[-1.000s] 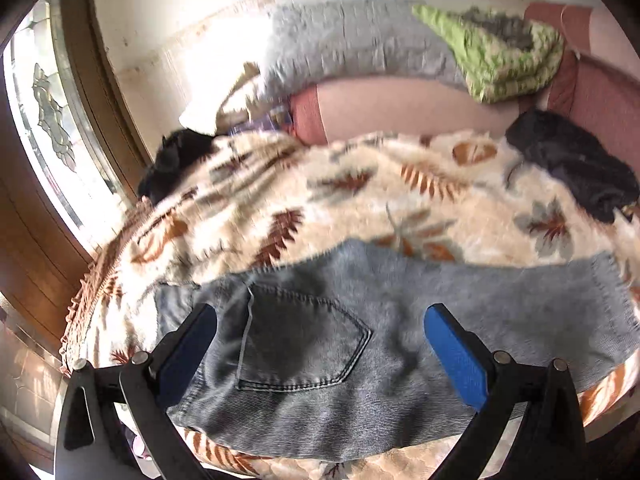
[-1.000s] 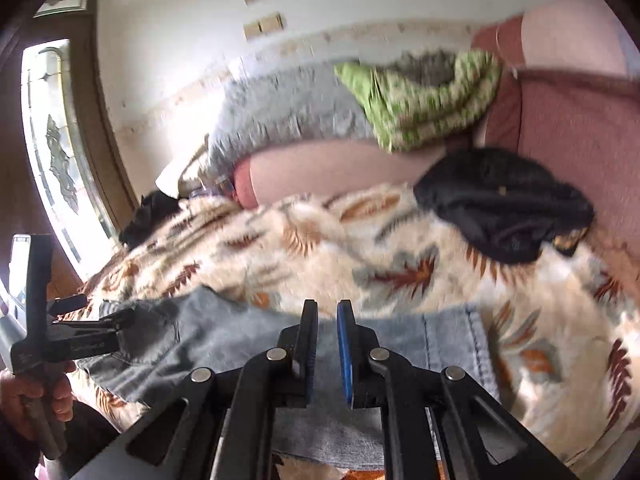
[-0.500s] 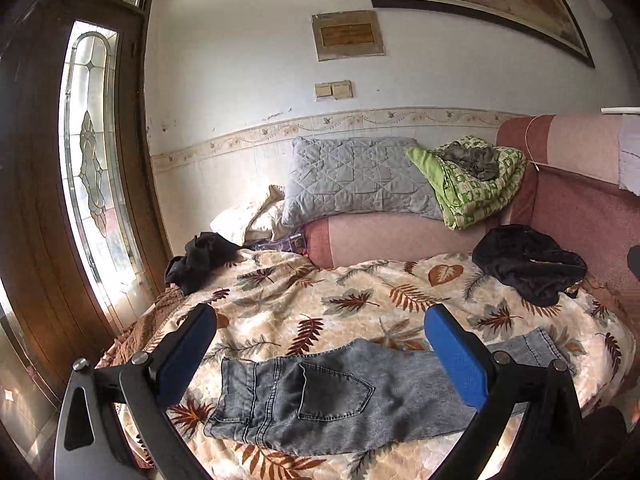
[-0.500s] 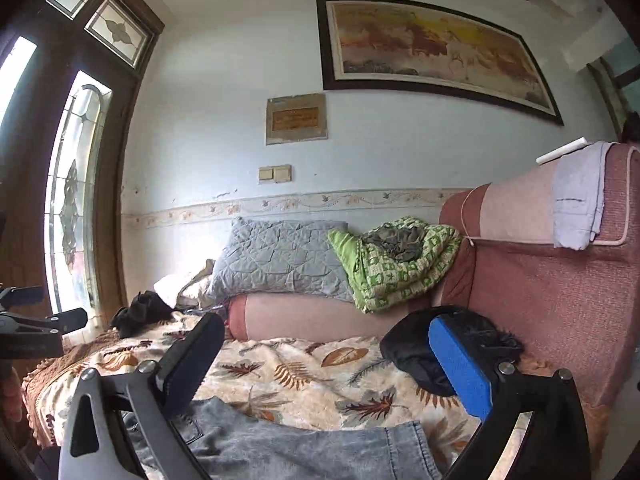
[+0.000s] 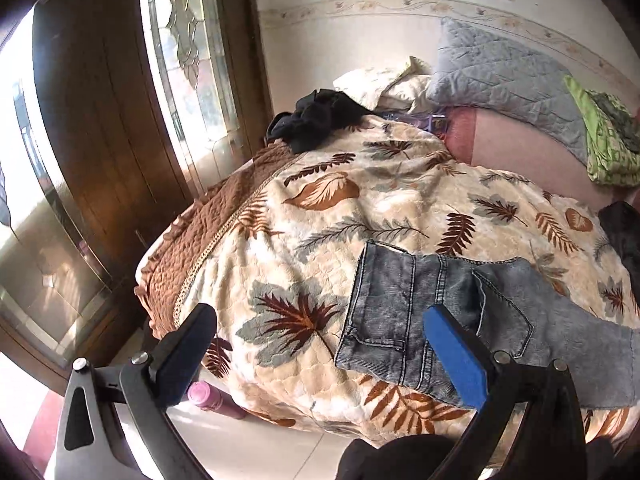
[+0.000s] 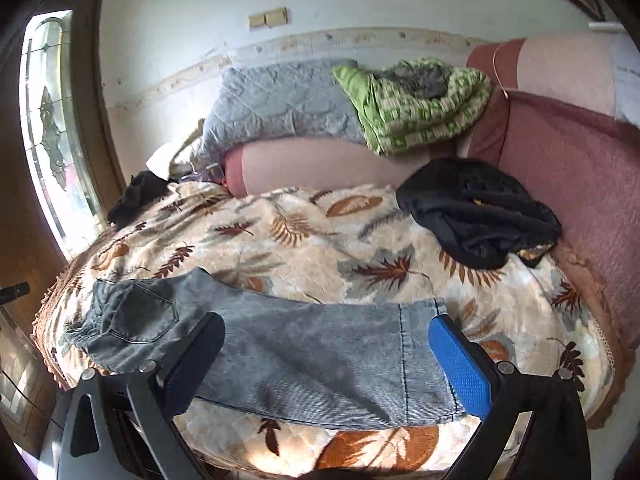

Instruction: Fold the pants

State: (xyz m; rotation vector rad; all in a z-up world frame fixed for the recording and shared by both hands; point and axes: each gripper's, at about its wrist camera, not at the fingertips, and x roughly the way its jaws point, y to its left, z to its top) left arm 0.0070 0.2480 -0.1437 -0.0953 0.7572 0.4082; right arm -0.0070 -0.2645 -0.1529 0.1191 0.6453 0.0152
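Right wrist view shows the jeans (image 6: 280, 344) lying lengthwise across the near edge of the bed (image 6: 320, 240), waistband left, hem right. Both the right gripper (image 6: 326, 364) and left gripper (image 5: 320, 352) hover wide open and empty, the right nearer the hem, the left nearer the waistband.

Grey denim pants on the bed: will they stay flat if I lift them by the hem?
The grey denim pants will probably sag: they already follow the leaf-print blanket's curve. The seamed, pocketed waist end likely hangs heavier. Plush blanket may drag.
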